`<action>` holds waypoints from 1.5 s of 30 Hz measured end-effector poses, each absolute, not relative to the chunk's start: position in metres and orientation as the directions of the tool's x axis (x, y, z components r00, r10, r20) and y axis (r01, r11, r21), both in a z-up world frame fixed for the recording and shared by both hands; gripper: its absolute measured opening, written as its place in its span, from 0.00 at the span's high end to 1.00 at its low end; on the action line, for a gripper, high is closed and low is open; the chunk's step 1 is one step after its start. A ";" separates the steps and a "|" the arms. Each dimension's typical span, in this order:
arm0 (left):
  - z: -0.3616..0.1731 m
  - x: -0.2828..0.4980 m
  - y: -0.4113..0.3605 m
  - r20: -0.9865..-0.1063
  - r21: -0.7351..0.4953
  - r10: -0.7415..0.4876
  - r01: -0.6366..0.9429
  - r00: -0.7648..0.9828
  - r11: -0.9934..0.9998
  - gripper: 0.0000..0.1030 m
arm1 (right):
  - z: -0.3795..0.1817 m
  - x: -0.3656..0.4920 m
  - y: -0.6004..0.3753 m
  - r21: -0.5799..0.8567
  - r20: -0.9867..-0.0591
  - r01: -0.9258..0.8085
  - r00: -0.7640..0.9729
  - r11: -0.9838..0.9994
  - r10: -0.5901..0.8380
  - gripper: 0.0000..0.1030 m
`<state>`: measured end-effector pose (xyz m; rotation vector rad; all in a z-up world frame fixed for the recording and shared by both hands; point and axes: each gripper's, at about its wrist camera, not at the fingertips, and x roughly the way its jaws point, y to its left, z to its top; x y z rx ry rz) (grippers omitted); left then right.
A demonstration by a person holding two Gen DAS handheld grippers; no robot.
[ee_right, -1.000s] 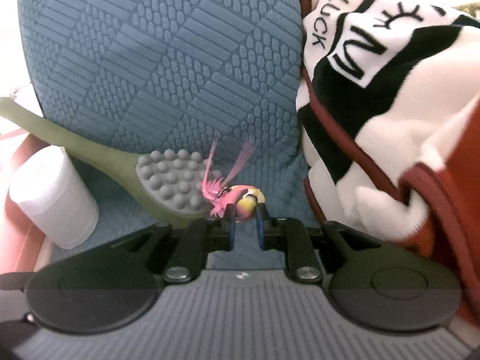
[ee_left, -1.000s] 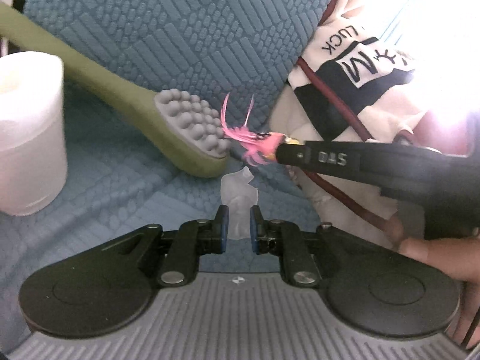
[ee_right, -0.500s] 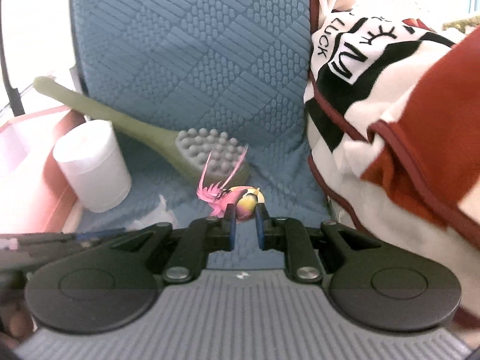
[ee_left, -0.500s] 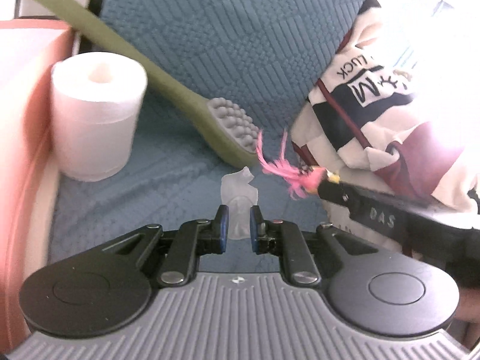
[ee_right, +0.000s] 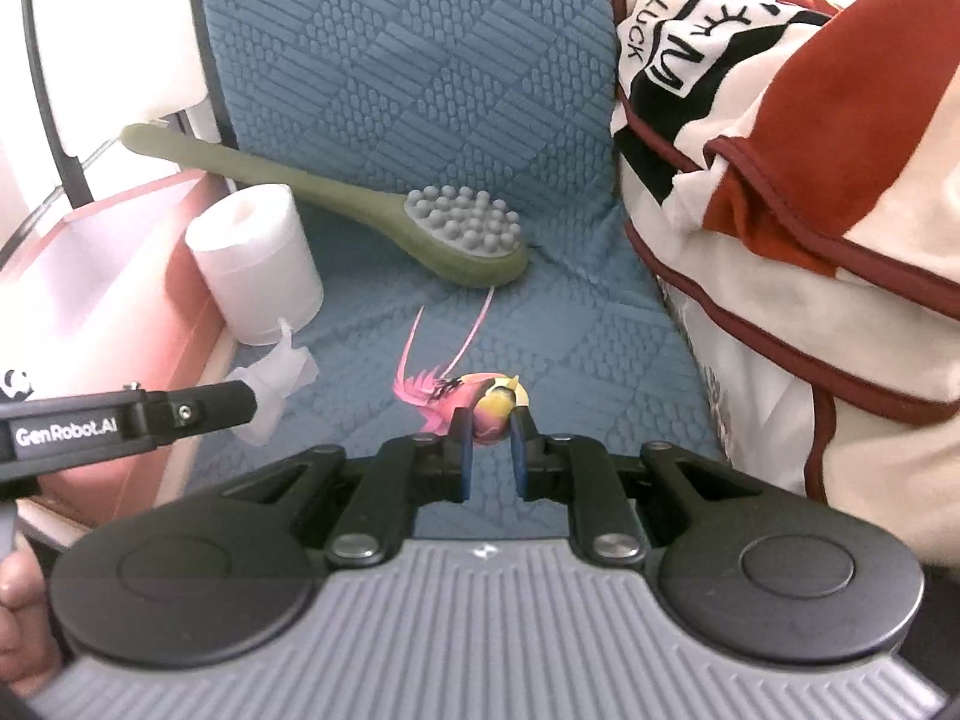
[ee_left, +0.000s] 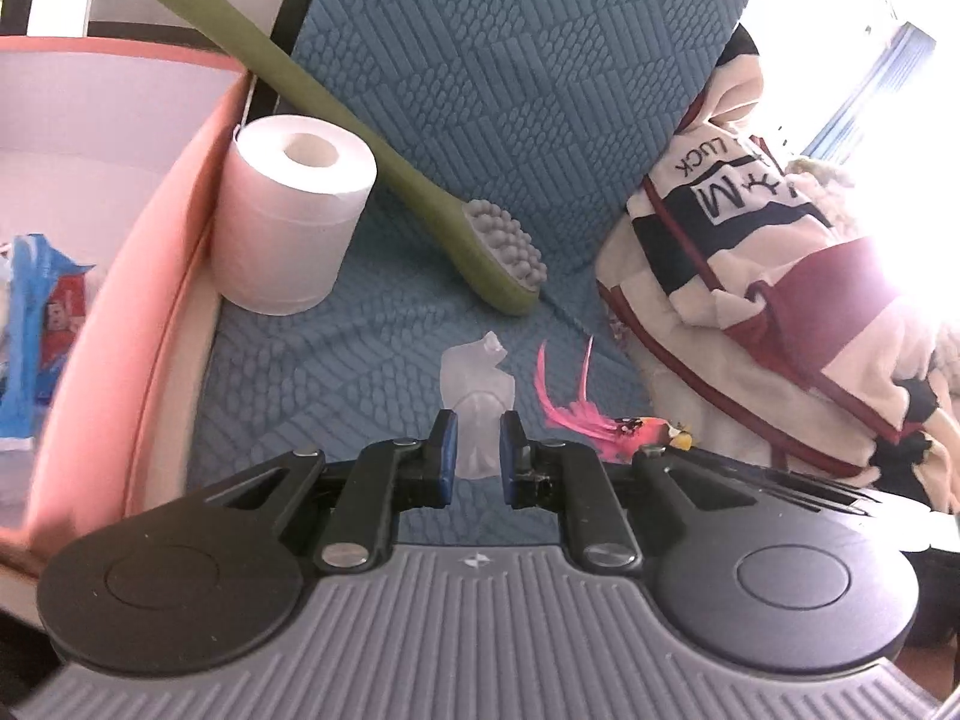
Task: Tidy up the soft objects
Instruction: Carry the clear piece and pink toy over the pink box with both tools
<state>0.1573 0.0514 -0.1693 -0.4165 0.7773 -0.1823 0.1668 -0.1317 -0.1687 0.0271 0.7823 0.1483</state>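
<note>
Two small soft toys, both held above the blue quilted seat

Translucent white figurine (ee_left: pixel 477 396) stands upright between blue pads; pink feathered bird (ee_right: pixel 474 399), yellow beak, long tail plumes pointing up, is pinched just beside it

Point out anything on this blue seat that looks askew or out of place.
The green massage brush lies slanted, its handle propped up over the pink bin's rim behind the toilet paper roll. The printed blanket is bunched in a heap on the right. Nothing looks spilled or broken.
</note>
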 end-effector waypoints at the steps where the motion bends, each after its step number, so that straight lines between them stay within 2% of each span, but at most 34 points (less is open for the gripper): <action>1: -0.166 0.155 0.052 -0.642 -0.427 -0.309 0.007 0.702 0.904 0.83 | -0.166 0.164 -0.130 0.081 -0.700 -0.125 0.699 0.989 0.145 0.84; 15: -0.085 0.126 0.085 -0.600 -0.405 -0.269 0.004 0.754 0.914 0.83 | -0.089 0.136 -0.080 0.103 -0.635 -0.225 0.735 0.969 0.238 0.84; 28: -0.022 0.075 0.187 -0.572 -0.367 -0.088 -0.159 0.815 0.916 0.83 | -0.046 0.119 0.014 0.142 -0.570 -0.445 0.694 0.884 0.440 0.84; 37: -0.021 0.053 0.261 -0.618 -0.333 0.028 -0.294 0.786 0.896 0.83 | -0.047 0.125 0.084 0.178 -0.576 -0.572 0.600 0.801 0.556 0.84; 45: -0.050 0.064 0.310 -0.689 -0.317 0.048 -0.361 0.723 0.877 0.83 | -0.072 0.153 0.122 0.171 -0.634 -0.582 0.552 0.795 0.541 0.85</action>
